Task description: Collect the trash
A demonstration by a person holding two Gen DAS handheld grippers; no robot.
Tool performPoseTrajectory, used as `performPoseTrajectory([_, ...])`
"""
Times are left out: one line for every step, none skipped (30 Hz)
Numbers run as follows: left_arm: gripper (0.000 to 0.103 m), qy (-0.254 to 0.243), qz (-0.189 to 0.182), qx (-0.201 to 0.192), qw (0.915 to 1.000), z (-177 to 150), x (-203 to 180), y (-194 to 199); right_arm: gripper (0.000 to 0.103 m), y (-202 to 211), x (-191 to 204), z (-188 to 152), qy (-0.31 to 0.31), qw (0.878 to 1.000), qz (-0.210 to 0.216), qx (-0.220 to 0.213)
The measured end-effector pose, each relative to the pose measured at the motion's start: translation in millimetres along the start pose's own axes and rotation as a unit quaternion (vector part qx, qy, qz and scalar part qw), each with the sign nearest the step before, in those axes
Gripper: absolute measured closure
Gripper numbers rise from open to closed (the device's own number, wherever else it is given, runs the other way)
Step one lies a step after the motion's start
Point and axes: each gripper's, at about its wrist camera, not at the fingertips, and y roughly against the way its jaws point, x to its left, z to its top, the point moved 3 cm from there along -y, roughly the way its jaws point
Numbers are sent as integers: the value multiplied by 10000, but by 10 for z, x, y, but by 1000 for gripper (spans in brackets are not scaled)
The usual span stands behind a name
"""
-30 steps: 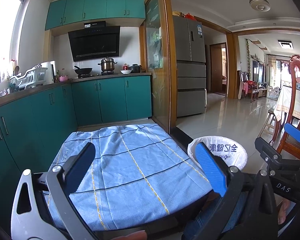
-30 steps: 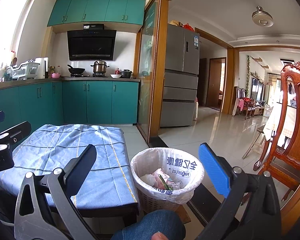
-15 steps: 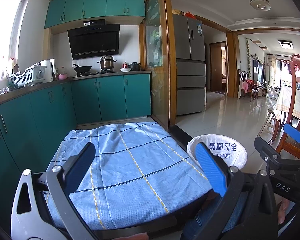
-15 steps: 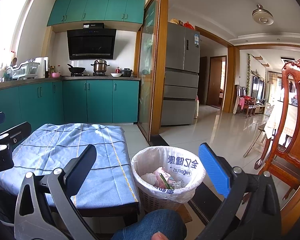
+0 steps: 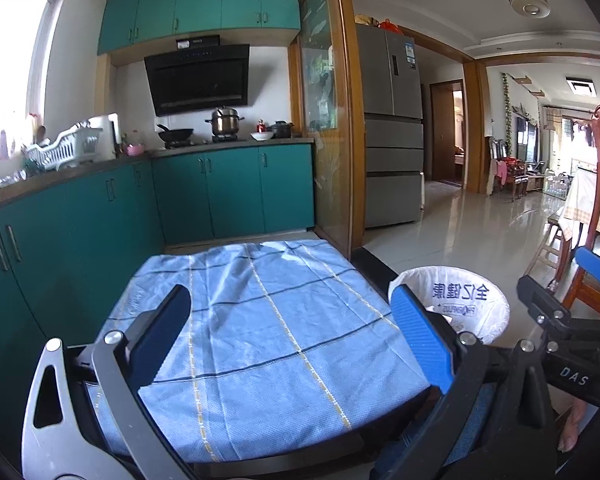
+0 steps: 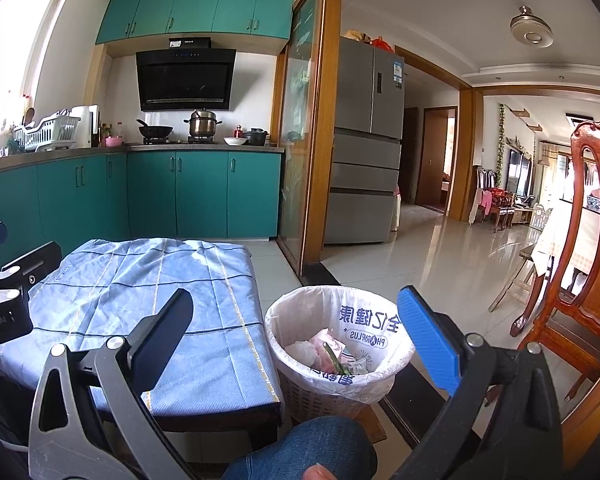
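Note:
A white wicker trash bin (image 6: 332, 392) lined with a printed white bag stands on the floor right of a low table; it also shows in the left wrist view (image 5: 460, 300). Crumpled wrappers and scraps (image 6: 328, 354) lie inside it. My left gripper (image 5: 292, 332) is open and empty above the table's blue checked cloth (image 5: 268, 320). My right gripper (image 6: 300, 332) is open and empty, held above the bin's near rim and the table's right edge. No loose trash shows on the cloth (image 6: 148, 292).
Teal kitchen cabinets (image 5: 228, 192) and a counter with pots run behind the table. A grey fridge (image 6: 364, 168) stands past a wooden door frame. A carved wooden chair (image 6: 588, 260) stands at the right. A knee in jeans (image 6: 300, 448) is below the bin.
Both views have tilted up very slightly. Both grippers stay open and empty in the same places.

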Motion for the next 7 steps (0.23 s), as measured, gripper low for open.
performPoseTrajectory([3, 34, -47, 39, 10000, -8, 6, -18, 3, -23, 13, -2, 11, 10000, 14, 19])
performPoseTrajectory([3, 60, -75, 73, 9999, -16, 14, -40, 3, -53, 36, -8, 26, 10000, 36, 47])
performPoseTrajectory([3, 78, -88, 112, 9999, -28, 31, -73, 3, -79, 56, -7, 35, 10000, 55, 69])
performPoseTrajectory([3, 80, -87, 154, 9998, -41, 54, -114, 3, -116, 84, -11, 41, 9999, 89, 104])
performPoseTrajectory([3, 77, -68, 190, 9998, -46, 76, -145, 3, -178, 123, -21, 43, 9997, 158, 164])
performPoseTrajectory([3, 87, -11, 259, 9996, -61, 125, -218, 3, -229, 142, -19, 42, 9995, 221, 214])
performPoseTrajectory([3, 129, 41, 339, 9993, -75, 198, -308, 3, -322, 191, -25, 37, 9989, 343, 310])
